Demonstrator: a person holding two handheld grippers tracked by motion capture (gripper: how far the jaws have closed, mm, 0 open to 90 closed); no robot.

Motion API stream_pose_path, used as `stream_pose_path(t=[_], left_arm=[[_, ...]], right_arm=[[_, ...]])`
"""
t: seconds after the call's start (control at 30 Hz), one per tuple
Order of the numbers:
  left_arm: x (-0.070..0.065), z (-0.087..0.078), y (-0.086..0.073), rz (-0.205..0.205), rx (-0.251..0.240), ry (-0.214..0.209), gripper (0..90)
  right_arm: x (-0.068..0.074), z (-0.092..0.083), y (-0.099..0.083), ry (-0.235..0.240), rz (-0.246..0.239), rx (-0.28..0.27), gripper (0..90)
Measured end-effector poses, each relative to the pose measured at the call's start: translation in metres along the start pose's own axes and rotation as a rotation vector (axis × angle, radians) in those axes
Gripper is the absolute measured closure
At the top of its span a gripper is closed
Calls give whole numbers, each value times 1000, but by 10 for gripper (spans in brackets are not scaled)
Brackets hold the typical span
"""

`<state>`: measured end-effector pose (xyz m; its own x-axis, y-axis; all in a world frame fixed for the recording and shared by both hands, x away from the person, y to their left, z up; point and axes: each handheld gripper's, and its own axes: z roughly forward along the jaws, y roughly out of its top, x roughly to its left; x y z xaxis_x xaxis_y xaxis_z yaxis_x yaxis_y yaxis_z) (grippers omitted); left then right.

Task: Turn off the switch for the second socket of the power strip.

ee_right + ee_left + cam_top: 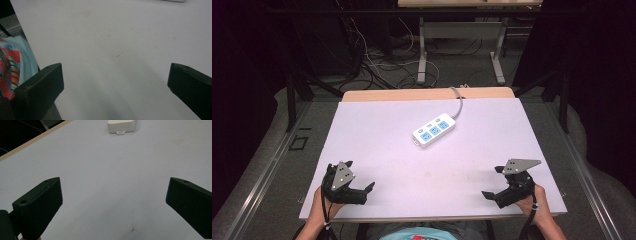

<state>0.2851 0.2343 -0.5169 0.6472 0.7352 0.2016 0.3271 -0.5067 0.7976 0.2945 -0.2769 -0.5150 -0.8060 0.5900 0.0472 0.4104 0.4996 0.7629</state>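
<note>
High view: a white power strip [434, 131] with blue sockets, no readable writing, lies mid-table [377, 125], well apart from the left gripper [361, 187] and right gripper [493, 184], both spread wide near the table's front edge.

Left gripper view: jaws parted, holding nothing; the strip's end [122, 126] sits far ahead.

Right gripper view: jaws parted over bare table [112, 50].

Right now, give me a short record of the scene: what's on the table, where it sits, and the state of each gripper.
surface: white table
item: power strip, white with blue sockets, lying flat at mid-table toward the far side
cord: grey cable runs from the strip over the far edge
left gripper: open, empty, near the front left edge
right gripper: open, empty, near the front right edge
contact: neither gripper touches the strip
</note>
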Motion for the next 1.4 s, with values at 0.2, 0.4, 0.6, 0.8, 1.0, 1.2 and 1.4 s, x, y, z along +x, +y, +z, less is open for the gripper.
stream_pose_path(t=[0.2, 0.4, 0.6, 0.8, 1.0, 1.2, 1.4], left_arm=[[2, 2, -1, -2, 2, -2, 2], [1, 4, -1, 5, 8, -12, 1], [2, 3, -1, 13, 10, -8, 2], [3, 4, -1, 18, 13, -3, 2], [2, 4, -1, 13, 8, 0, 3], [3, 5, -1, 17, 20, -3, 3], [3, 5, -1, 15, 22, -5, 4]], right_arm=[[0, 2, 0, -7, -18, -9, 0], [0, 3, 2, -10, -6, -5, 0], [-2, 5, 4, -18, -9, 13, 0], [-6, 7, 7, -18, -5, 10, 0], [-8, 13, 14, -25, -3, 6, 0], [-9, 15, 21, -27, -12, 14, 0], [-11, 21, 25, -28, -21, 18, 0]])
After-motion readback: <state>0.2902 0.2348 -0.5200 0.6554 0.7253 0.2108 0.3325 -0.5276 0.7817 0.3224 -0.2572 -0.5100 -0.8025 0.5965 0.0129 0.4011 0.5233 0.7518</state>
